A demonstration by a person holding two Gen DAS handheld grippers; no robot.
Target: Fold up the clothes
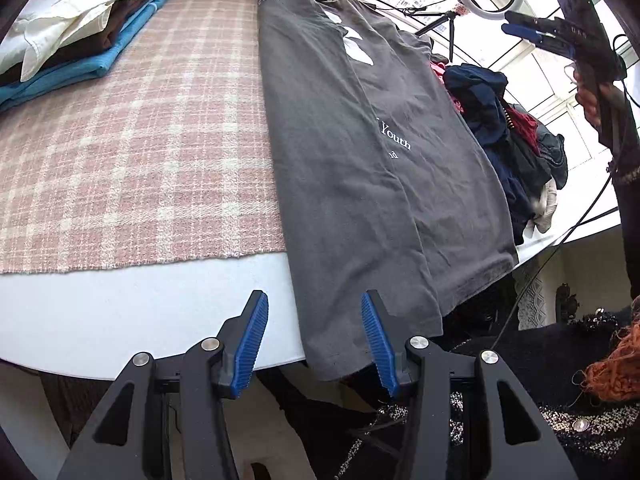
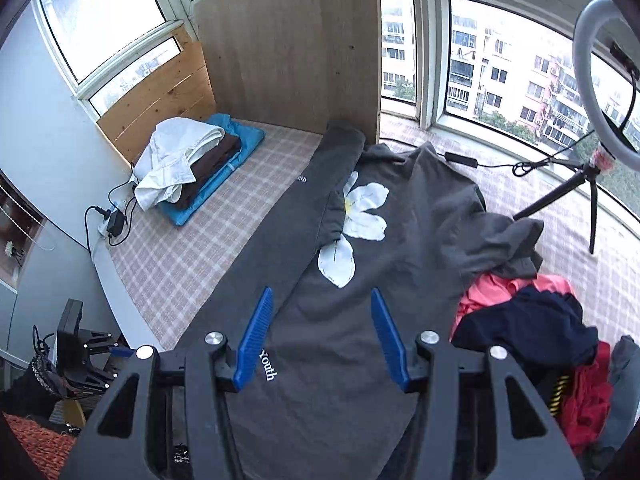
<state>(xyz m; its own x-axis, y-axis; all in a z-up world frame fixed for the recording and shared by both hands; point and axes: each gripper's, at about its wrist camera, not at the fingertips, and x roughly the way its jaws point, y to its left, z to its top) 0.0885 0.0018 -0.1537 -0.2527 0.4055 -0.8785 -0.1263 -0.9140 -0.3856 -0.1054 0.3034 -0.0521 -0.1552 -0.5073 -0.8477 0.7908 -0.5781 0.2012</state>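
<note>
On plaid cloth (image 2: 168,256): half-folded grey T-shirt (image 2: 360,280), folded stack (image 2: 192,168).

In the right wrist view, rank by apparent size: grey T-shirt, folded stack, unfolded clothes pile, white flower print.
1. grey T-shirt, by far.
2-3. unfolded clothes pile and folded stack: the pile looks bigger, but it sits nearer the camera, so unsure.
4. white flower print.
</note>
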